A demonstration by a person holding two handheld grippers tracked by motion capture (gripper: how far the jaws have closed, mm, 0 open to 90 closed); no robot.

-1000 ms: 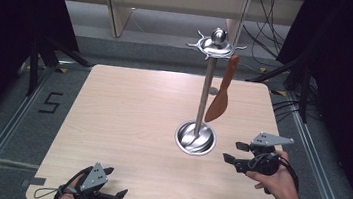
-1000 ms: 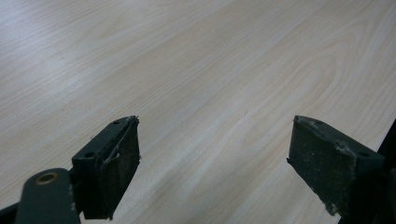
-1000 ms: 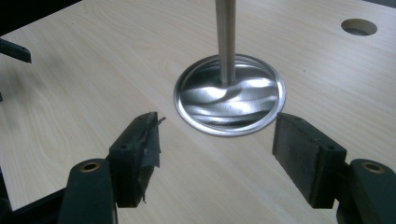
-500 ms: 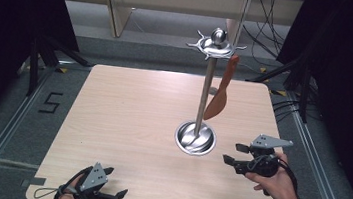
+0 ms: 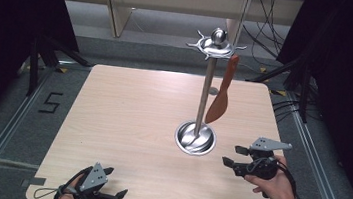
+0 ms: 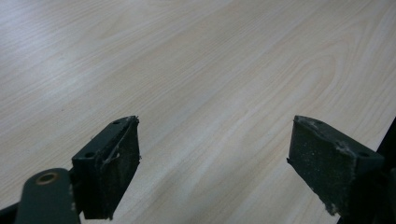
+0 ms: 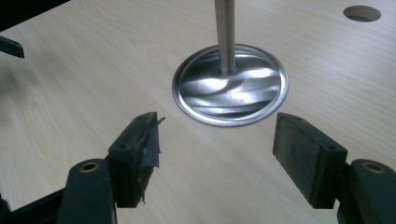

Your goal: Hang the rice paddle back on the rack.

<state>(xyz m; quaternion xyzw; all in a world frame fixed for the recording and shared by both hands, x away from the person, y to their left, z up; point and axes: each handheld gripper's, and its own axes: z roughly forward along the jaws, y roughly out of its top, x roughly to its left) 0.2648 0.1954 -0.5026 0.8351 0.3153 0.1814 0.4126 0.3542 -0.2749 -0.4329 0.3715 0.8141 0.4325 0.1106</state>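
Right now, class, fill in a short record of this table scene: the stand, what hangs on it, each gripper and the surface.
stand: metal utensil stand, upright, round base on the table
hanging item: orange spatula on a top hook, blade down
right gripper: open, nothing between its jaws, pointing toward the stand's base
left gripper: open, nothing held, at the near edge
surface: pale wooden table

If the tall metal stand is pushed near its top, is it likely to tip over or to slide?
The metal stand probably tips rather than slides: its pole is tall and its round base is small. The hanging orange spatula would likely swing. The polished base may slip on the smooth wooden table.
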